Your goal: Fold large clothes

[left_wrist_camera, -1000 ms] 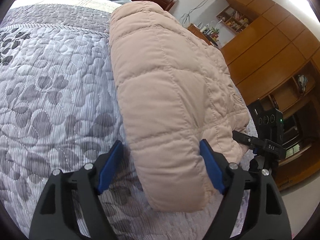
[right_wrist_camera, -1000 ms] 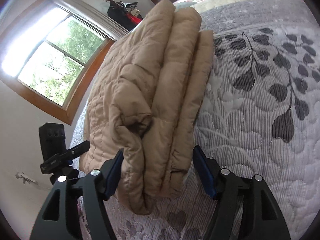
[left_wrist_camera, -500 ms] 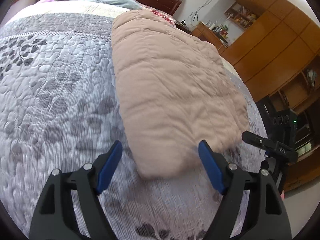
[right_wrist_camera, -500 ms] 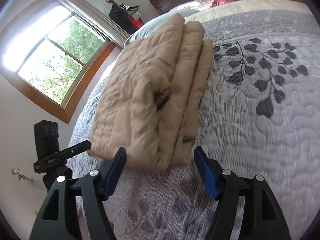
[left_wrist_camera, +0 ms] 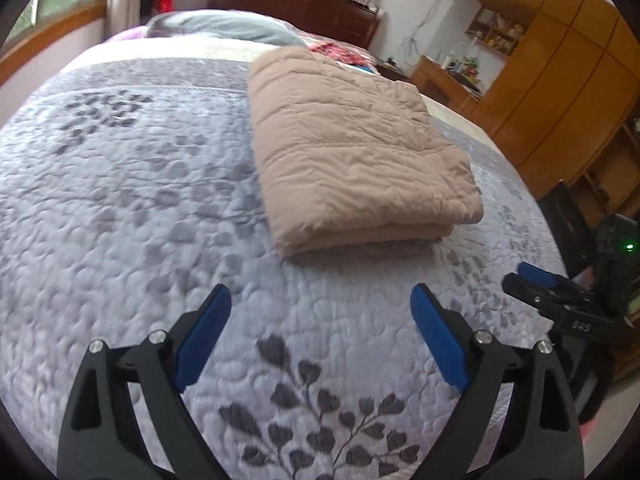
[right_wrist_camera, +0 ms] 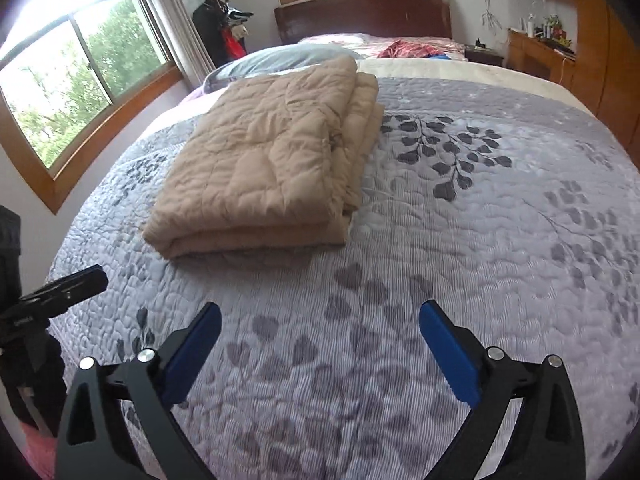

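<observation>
Faintly, "DAS" on right gripper [left_wrist_camera: 532, 276]

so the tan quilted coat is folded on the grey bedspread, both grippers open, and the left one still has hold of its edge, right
Not quite. In the left wrist view the left gripper is open over bare bedspread, clear of the folded coat. The right gripper is open too.

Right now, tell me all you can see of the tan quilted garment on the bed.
The tan quilted garment is puffy, stitched into padded panels, looks like soft down-type fabric. It is folded into a thick flat stack of several layers, with layered edges along one side. It lies flat on the grey leaf-patterned bedspread, its far end near the grey pillow. Only the bedspread touches it; the left claw and right claw are open and clear of it.
</observation>
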`<action>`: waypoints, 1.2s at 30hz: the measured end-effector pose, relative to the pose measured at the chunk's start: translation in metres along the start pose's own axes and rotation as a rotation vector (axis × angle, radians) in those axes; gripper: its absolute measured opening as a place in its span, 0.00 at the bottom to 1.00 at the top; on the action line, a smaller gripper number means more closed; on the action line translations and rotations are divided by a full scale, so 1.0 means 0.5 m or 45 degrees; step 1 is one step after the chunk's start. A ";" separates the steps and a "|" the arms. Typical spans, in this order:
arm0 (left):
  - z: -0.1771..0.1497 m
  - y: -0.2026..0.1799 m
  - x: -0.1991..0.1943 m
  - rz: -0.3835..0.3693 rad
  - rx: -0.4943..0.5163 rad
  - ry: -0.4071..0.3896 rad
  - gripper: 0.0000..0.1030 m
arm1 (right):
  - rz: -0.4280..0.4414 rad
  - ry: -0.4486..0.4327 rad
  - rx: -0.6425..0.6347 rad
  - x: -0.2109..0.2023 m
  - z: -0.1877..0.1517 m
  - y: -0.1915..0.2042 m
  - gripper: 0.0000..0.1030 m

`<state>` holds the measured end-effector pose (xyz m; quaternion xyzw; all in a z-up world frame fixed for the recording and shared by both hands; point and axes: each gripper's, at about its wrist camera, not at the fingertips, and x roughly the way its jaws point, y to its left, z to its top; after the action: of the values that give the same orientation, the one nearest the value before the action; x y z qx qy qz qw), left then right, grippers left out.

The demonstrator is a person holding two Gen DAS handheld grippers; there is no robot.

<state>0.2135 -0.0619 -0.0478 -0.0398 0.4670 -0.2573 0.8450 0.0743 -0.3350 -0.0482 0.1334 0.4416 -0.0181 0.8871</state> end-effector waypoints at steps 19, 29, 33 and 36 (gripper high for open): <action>-0.106 -0.091 -0.148 0.349 0.132 -0.209 0.93 | -0.145 -0.084 -0.043 -0.097 -0.072 0.063 0.96; -0.131 -0.127 -0.184 0.471 0.175 -0.249 0.95 | -0.137 -0.096 -0.034 -0.122 -0.090 0.068 0.96; -0.137 -0.129 -0.198 0.481 0.162 -0.270 0.96 | -0.143 -0.099 -0.029 -0.128 -0.096 0.064 0.96; -0.143 -0.123 -0.210 0.490 0.150 -0.291 0.96 | -0.149 -0.099 -0.021 -0.131 -0.100 0.060 0.96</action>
<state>0.0858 -0.0530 0.0117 0.0706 0.3513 -0.1121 0.9269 -0.0002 -0.2992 -0.0186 0.0991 0.4141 -0.0714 0.9020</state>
